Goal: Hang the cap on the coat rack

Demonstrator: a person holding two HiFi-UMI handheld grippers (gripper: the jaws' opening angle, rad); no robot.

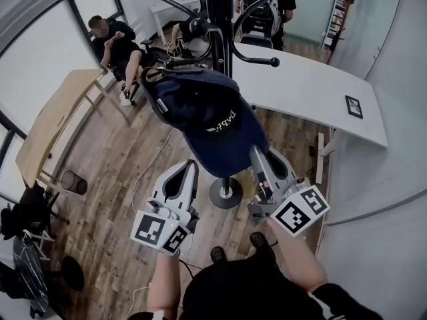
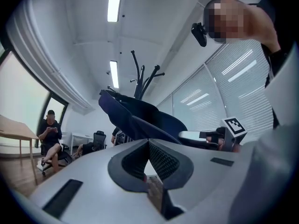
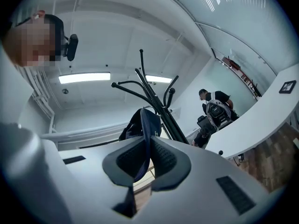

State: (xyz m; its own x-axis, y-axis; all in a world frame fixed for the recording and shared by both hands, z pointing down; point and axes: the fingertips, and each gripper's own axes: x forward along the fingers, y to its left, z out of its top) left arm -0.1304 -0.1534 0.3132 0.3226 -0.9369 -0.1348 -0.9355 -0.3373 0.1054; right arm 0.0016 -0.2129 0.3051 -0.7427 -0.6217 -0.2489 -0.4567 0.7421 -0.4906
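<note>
A navy cap [image 1: 215, 127] with white lettering is held up against the black coat rack [image 1: 219, 19], its back strap close to a lower hook arm [image 1: 193, 60]; whether it rests on the hook I cannot tell. My right gripper [image 1: 257, 155] is shut on the cap's brim, and the blue brim [image 3: 145, 125] runs down between its pads. My left gripper [image 1: 190, 168] is shut just below and left of the brim, with nothing between its pads. From the left gripper [image 2: 148, 142] the cap [image 2: 140, 118] hangs beyond the jaws, under the rack's hooks [image 2: 142, 80].
The rack's round base [image 1: 225, 193] stands on the wood floor between my grippers. A white table [image 1: 313, 92] lies to the right and a wooden table [image 1: 53, 119] to the left. One person sits at the back left [image 1: 113, 42]; another with a backpack [image 1: 263, 9] stands behind the rack. A wire bin [image 1: 73, 182] stands at the left.
</note>
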